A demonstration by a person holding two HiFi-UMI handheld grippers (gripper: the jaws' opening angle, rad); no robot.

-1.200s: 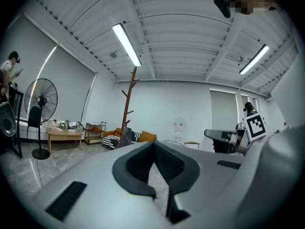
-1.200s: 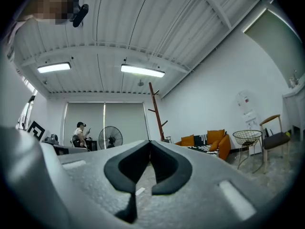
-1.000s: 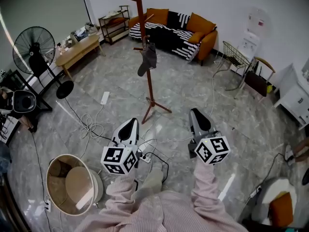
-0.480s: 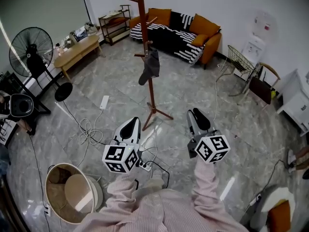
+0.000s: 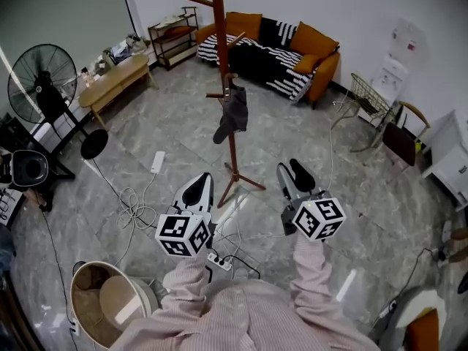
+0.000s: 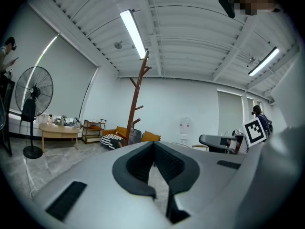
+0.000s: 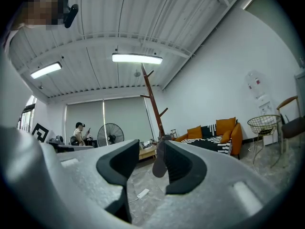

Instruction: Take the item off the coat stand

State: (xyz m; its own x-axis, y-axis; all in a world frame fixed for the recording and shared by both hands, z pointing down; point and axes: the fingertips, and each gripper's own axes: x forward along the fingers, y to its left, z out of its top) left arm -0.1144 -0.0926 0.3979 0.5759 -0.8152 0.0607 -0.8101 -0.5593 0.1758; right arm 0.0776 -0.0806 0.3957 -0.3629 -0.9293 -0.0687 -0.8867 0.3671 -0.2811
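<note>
Now, the grey item (image 5: pixel 234 114) hangs on a peg of the coat stand (image 5: pixel 221 42), well ahead. The right gripper (image 5: pixel 291 172) has just been opening its jaws, nothing between them. The left gripper (image 5: pixel 199 185) is pinched together. Looks like the approach: next, reach and clamp the item.

Head view steeply down from above, both gripper views level, low, all sharing coat stand (image 5: pixel 222 42)

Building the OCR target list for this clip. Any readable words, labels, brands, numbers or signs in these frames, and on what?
No legible text in any view.
Left marker cube, right marker cube: black-and-white square patterns only, no letters or digits.
White panel on the far wall: a small red mark, too small to read.
</note>
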